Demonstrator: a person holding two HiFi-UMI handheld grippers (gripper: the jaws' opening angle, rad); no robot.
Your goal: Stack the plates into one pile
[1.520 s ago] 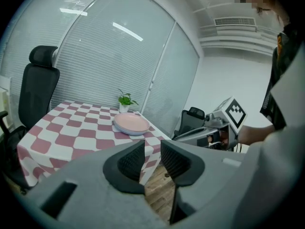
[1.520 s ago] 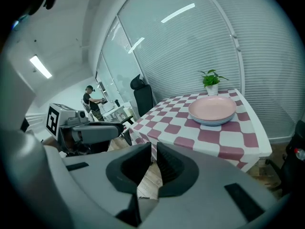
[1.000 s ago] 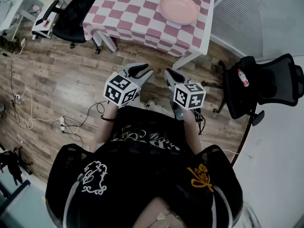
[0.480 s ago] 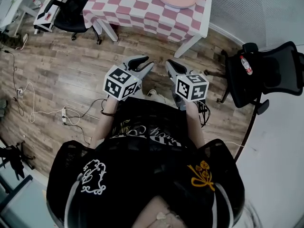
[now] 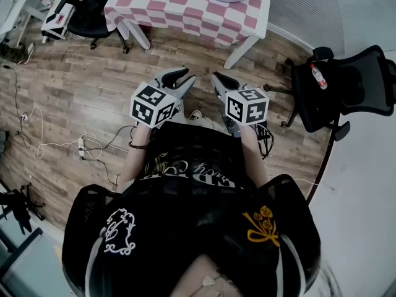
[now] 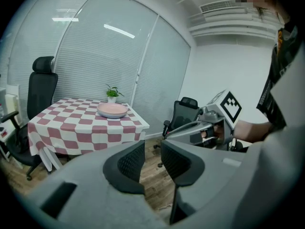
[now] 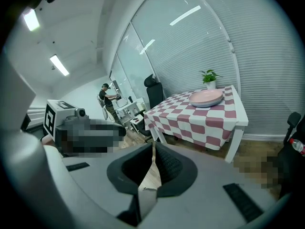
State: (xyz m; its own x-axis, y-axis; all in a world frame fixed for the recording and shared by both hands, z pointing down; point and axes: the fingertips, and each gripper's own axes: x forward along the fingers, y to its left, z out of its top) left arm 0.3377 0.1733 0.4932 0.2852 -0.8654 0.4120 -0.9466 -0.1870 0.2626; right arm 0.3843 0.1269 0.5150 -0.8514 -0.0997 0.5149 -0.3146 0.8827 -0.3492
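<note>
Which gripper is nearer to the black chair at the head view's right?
Right. The right gripper is left of the black chair in that view, apart from it; the left gripper is farther left.

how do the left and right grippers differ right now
The left gripper has its jaws apart, with a clear gap between the pads; the right gripper has its jaws closed together. In its own view the left gripper has the plates up and to the left of its jaws; the right gripper has them up and to the right. Both are empty, clear of the table, and point towards it.
</note>
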